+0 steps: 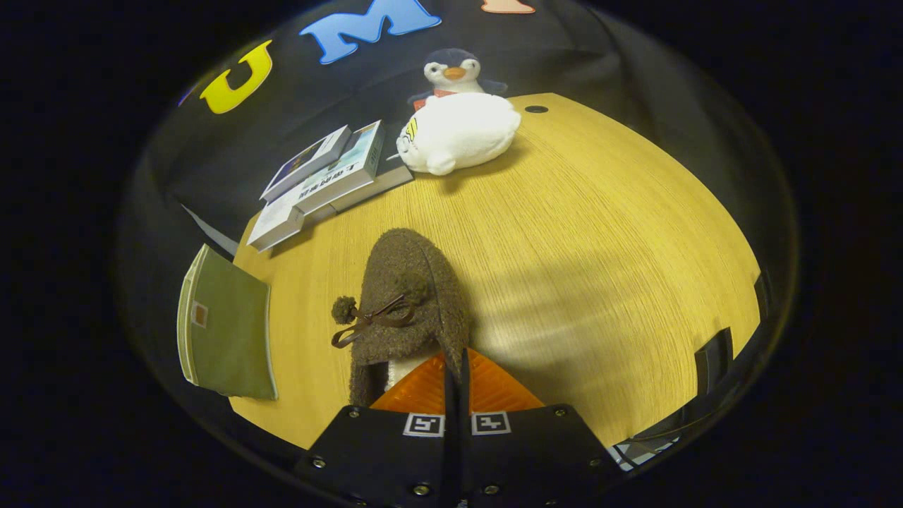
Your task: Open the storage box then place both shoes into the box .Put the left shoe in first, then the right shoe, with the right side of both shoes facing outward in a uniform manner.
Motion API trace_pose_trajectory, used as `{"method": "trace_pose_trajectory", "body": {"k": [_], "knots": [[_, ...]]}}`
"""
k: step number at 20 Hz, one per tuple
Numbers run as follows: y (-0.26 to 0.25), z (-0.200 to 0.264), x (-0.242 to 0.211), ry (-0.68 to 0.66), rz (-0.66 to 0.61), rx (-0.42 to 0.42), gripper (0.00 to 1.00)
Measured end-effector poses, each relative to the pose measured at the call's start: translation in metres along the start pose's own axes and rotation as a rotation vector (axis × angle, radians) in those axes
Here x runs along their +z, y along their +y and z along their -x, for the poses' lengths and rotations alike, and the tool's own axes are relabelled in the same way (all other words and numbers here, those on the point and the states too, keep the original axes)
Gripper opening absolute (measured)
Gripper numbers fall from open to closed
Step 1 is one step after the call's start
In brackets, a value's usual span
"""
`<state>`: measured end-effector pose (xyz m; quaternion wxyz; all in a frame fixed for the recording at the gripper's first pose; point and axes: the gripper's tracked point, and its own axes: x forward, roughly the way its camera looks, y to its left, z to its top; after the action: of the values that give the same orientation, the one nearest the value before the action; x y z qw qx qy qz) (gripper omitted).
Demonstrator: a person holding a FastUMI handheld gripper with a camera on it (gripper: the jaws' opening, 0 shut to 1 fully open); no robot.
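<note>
- Gripping, or so it looks: the gripper (455, 367) has its 2 fingers drawn together with barely a slit between them, and they seem to pinch the right rear rim of the brown fuzzy shoe (409, 310) at its opening.
- That shoe sits just ahead of the fingers at 12 o'clock, toe pointing away, a small bow with 2 pompoms (370, 314) on top.
- Risk 1, by my reading: the bite is on soft wool at the very edge, so the shoe could sag, swing or slip free on a quick lift.
- Risk 2: a dangling shoe can rotate, and the task wants the right side of both shoes facing outward; a twist here spoils that.
- Risk 3: order matters, left shoe first. I cannot tell from here whether this one is left or right.
- The surface: a pale wood-grain table (600, 233), smooth, with a small dark round hole (536, 109) near its far edge.
- At 10 o'clock beyond the shoe, a stack of books (328, 176); at 12 o'clock far off, a white plush toy (458, 134) with a penguin plush (455, 70) behind it.
- At 9 o'clock, a green flat folder-like thing (226, 331) hangs off the table's edge.
- Dark cloth closes the room behind.
</note>
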<state>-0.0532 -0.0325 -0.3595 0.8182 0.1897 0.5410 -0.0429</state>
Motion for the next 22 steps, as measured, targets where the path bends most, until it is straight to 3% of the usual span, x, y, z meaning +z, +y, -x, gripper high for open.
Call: {"method": "trace_pose_trajectory", "body": {"k": [10, 22], "knots": [[0.075, 0.040, 0.026, -0.047, -0.051, 0.065, 0.00], [0.192, 0.069, 0.041, -0.089, 0.003, 0.167, 0.00]]}}
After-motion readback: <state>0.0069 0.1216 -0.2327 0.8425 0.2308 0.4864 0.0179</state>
